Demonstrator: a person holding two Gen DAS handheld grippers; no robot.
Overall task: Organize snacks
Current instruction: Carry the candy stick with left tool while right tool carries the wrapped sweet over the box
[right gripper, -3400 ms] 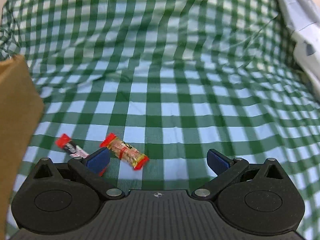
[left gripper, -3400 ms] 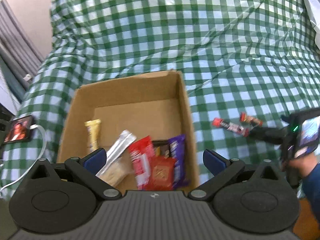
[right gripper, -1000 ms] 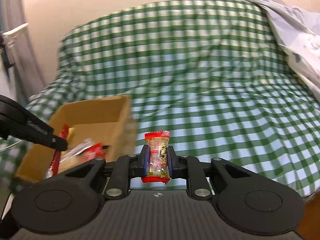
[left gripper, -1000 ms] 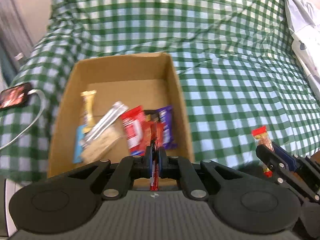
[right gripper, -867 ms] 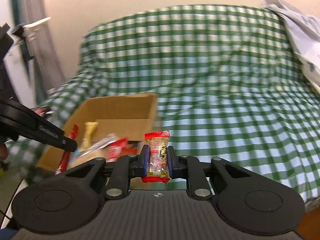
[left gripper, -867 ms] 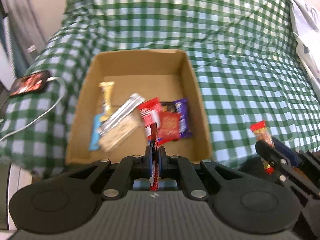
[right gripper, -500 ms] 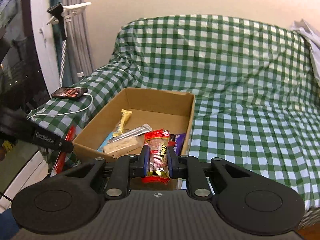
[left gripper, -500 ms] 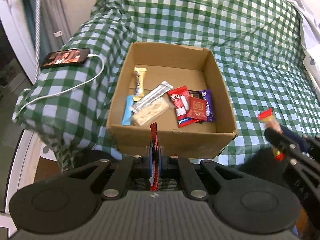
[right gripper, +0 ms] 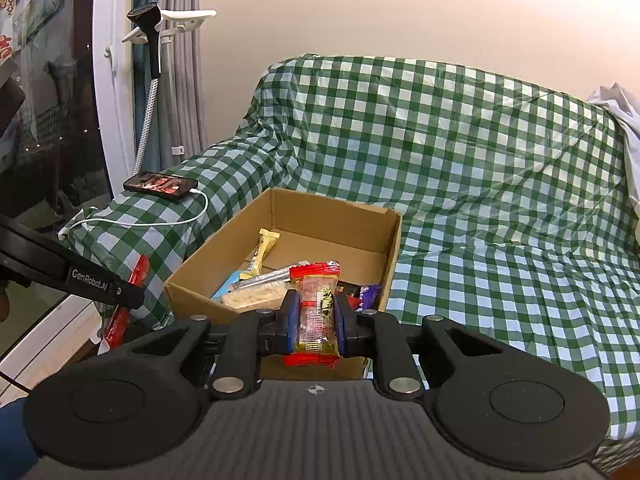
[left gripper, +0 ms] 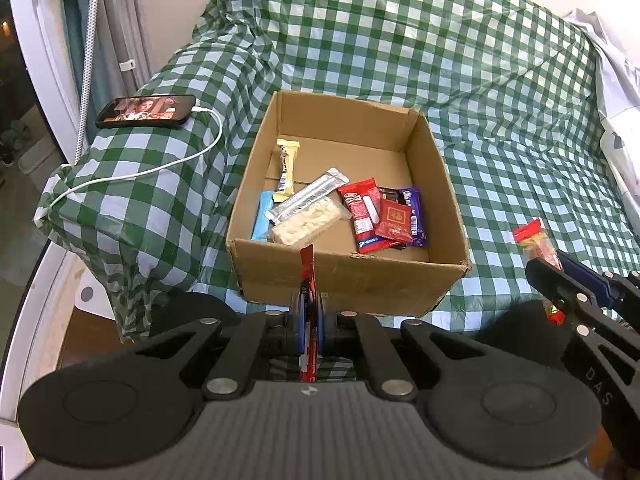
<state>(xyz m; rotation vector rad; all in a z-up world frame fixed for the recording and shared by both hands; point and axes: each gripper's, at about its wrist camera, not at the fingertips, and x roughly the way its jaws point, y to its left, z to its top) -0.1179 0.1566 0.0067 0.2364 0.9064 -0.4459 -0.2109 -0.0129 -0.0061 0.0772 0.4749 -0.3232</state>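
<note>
Left wrist view: both claws carry a snack, short of the cardboard box (left gripper: 348, 280).

The left claw (left gripper: 308, 322) is clamped edge-on on a thin red stick pack (left gripper: 307, 268); the right claw (right gripper: 316, 320) is clamped on a clear red-ended snack packet (right gripper: 315, 312). The box sits ahead of and below both, on the checked sofa cover (left gripper: 500, 100). Judged best: carry each forward past the near wall, over the bare floor at the box's far end, lower, then part the fingers, one claw at a time.

Green-checked cloth-covered sofa (left gripper: 500, 128) bearing an open cardboard box (left gripper: 352, 280) on its seat, with a phone (left gripper: 146, 111) and its white cable (left gripper: 160, 168) on the armrest.
</note>
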